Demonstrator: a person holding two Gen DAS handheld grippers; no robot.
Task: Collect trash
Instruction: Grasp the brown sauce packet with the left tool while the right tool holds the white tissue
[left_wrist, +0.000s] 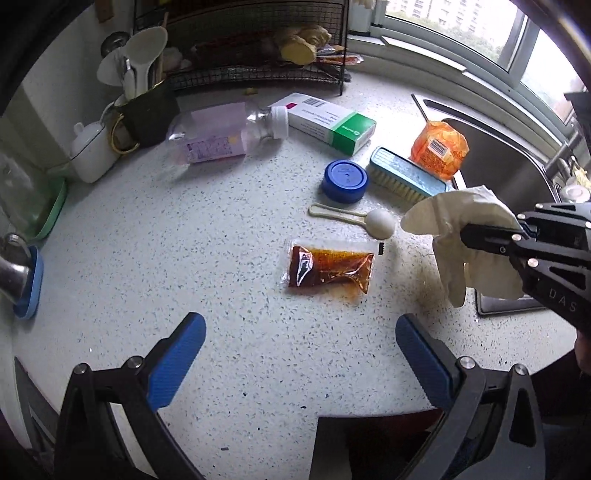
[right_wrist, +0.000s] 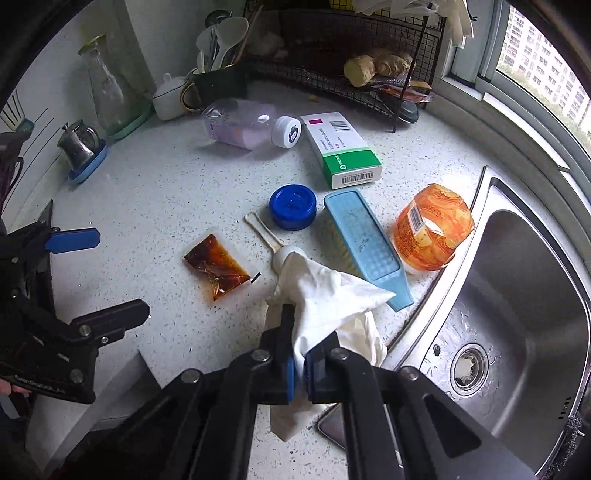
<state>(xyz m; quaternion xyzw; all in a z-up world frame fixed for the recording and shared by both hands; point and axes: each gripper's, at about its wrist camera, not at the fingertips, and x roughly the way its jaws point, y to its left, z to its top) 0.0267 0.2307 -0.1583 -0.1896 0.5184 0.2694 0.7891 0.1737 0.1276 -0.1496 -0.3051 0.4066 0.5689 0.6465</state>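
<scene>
My right gripper (right_wrist: 300, 363) is shut on a white disposable glove (right_wrist: 325, 295) and holds it above the speckled counter beside the sink; the glove also shows in the left wrist view (left_wrist: 454, 236). My left gripper (left_wrist: 301, 354) is open and empty, just in front of a leaking brown sauce packet (left_wrist: 328, 267), which also shows in the right wrist view (right_wrist: 216, 267). Other items on the counter: an empty plastic bottle (left_wrist: 221, 134), a white and green medicine box (left_wrist: 330, 123), an orange wrapper (left_wrist: 439, 147), a blue lid (left_wrist: 344, 181) and a small white spoon (left_wrist: 354, 218).
A blue scrub brush (left_wrist: 406, 175) lies by the sink (right_wrist: 517, 295). A wire rack (left_wrist: 251, 48) with ginger, a mug of utensils (left_wrist: 147, 114), a white pot (left_wrist: 92, 151) and a glass bottle on a green tray (right_wrist: 107, 88) stand at the back. The counter's front edge is close.
</scene>
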